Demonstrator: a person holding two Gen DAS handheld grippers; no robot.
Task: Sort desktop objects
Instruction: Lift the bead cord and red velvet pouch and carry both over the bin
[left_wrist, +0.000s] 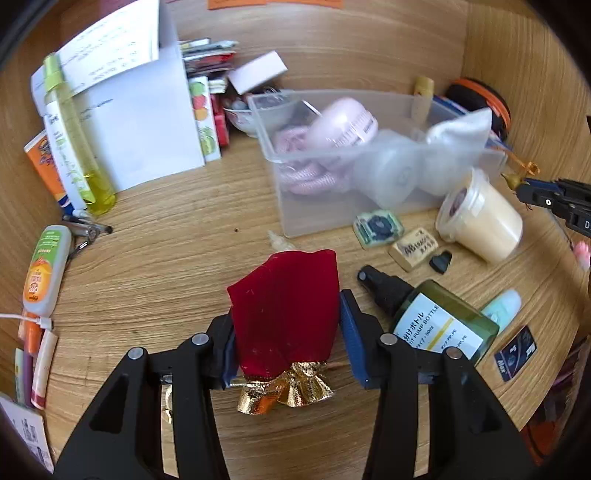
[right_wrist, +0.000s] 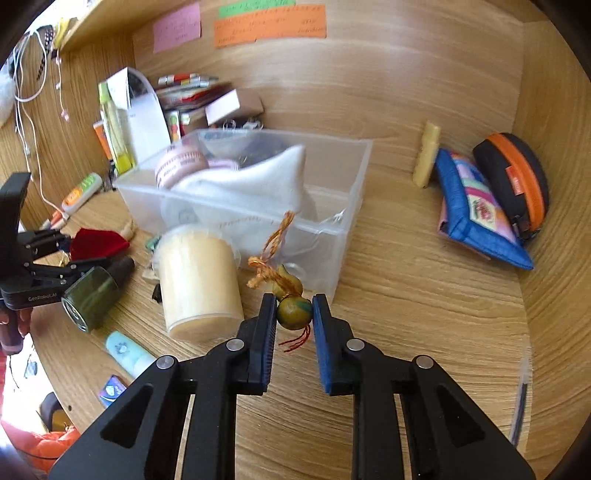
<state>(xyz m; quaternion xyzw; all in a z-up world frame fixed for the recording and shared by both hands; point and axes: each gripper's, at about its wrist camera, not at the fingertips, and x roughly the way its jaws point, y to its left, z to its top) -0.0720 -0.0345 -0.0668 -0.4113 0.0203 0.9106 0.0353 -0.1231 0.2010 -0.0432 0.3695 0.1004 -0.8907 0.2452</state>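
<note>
My left gripper (left_wrist: 288, 325) is shut on a red velvet pouch (left_wrist: 286, 314) with a gold ruffled neck, held just above the wooden desk. My right gripper (right_wrist: 294, 308) is shut on a small olive-green gourd charm (right_wrist: 293, 312) with an orange cord, held in front of the clear plastic box (right_wrist: 347, 221). The box holds a white cloth bag (right_wrist: 251, 188), a pink round case (right_wrist: 179, 164) and pink cord. In the left wrist view the box (left_wrist: 291, 218) stands ahead of the pouch, and the right gripper (left_wrist: 554, 201) shows at the right edge.
A cream tub (right_wrist: 199, 280), a green pump bottle (left_wrist: 436, 321), two small erasers (left_wrist: 376, 229), a mint tube (right_wrist: 129, 352) and a dark card (left_wrist: 515, 352) lie near the box. A blue pouch (right_wrist: 476, 214) and black-orange case (right_wrist: 513, 181) lean at right. Bottles and papers (left_wrist: 129, 122) stand at left.
</note>
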